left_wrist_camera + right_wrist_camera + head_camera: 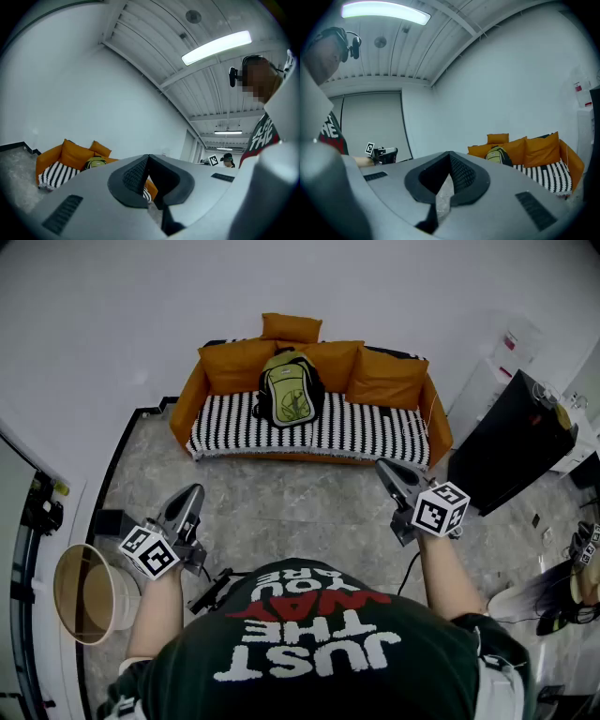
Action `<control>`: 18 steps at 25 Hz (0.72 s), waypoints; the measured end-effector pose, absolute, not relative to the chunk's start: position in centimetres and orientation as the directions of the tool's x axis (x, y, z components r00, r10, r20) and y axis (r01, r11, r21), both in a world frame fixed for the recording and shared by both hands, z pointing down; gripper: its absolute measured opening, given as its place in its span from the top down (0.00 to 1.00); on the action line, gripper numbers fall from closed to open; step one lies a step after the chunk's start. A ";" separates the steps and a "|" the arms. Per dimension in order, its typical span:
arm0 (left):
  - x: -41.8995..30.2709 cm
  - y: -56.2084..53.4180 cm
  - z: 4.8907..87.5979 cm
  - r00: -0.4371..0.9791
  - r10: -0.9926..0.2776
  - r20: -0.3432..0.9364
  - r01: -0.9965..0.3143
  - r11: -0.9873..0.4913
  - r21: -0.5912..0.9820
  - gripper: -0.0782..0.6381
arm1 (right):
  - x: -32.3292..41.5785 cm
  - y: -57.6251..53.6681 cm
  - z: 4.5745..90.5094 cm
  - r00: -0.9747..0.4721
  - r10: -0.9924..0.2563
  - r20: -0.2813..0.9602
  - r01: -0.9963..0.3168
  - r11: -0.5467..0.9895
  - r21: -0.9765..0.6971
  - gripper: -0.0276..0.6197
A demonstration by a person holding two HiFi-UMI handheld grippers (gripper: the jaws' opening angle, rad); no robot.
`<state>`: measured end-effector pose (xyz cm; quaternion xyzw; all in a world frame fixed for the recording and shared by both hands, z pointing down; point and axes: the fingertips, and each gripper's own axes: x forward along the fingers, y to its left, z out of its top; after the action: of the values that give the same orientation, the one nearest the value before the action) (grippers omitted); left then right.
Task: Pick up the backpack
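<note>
Stands on a grey marbled floor (281, 512) facing an orange sofa (375, 432). Keeps a round tan bin (84, 594) at the far left. Holds the left gripper (190, 495) low and level just right of that bin, clenched tip to tip with nothing between the pads. Finds the backpack (289, 390), green and black, well ahead and well apart from both claws, upright on the striped seat and leaning on the orange cushions (239, 364), roughly midway between the two. From the left gripper (148, 157), sights the backpack (95, 163) far off, left of the tips. Holds the right gripper (386, 470) tipped slightly down, likewise clenched and empty. From the right gripper (450, 154), sights the backpack (499, 153) far off, right of the tips.
</note>
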<state>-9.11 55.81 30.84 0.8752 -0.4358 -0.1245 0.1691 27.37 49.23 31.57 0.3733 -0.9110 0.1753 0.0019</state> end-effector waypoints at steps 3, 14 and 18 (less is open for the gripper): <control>-9.0 55.6 30.9 0.585 -0.807 -0.074 -0.723 -0.561 0.404 0.88 | 27.3 49.0 31.6 -0.723 -0.677 0.139 -0.681 0.666 -0.304 0.92; -5.9 53.7 30.7 0.583 -0.810 -0.068 -0.725 -0.556 0.406 0.88 | 29.9 47.5 31.6 -0.733 -0.668 0.128 -0.669 0.674 -0.313 0.92; -4.6 53.0 30.8 0.578 -0.814 -0.058 -0.730 -0.548 0.408 0.88 | 31.2 47.4 31.8 -0.744 -0.657 0.121 -0.658 0.690 -0.303 0.92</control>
<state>-4.62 53.02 30.82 0.8715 -0.4429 -0.1208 0.1726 31.17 47.39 31.77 0.3575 -0.9192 0.1653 0.0017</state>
